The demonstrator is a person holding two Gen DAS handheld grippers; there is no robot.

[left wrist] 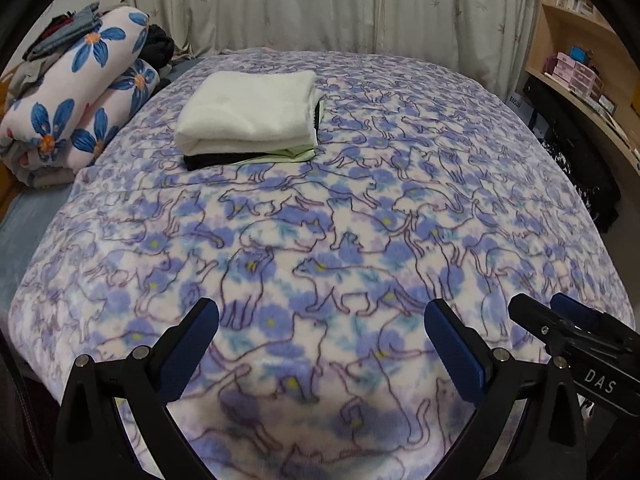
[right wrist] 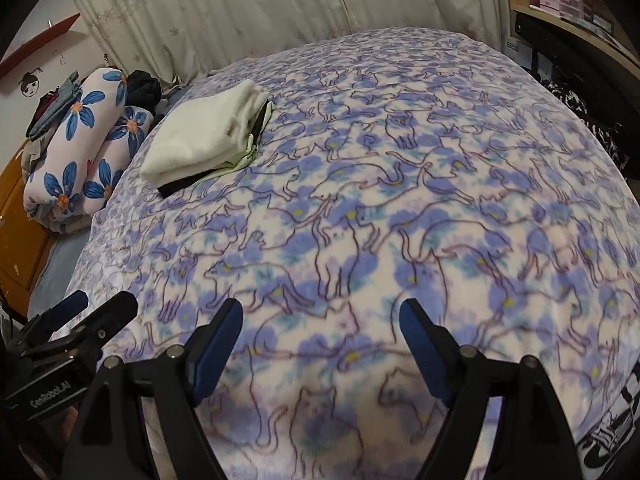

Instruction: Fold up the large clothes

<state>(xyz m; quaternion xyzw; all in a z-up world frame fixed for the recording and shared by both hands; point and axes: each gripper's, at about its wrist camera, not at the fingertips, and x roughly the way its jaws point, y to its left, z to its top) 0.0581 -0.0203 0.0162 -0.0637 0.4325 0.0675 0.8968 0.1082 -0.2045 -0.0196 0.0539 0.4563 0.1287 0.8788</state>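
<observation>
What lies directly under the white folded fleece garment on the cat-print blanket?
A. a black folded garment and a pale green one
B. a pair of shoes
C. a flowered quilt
A: below the white folded fleece garment, a black folded garment and a pale green one show at the pile's edge.

Black tongs (left wrist: 320, 316), blue pads (left wrist: 452, 344), silver screws.

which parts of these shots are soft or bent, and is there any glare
Left wrist view: the blanket is sharp mid-frame, soft near the left gripper; the shelf bows at the edge. Right wrist view: the blanket blurs by the right gripper, and the curtain leans. Flat, even light, no glare in either.
</observation>
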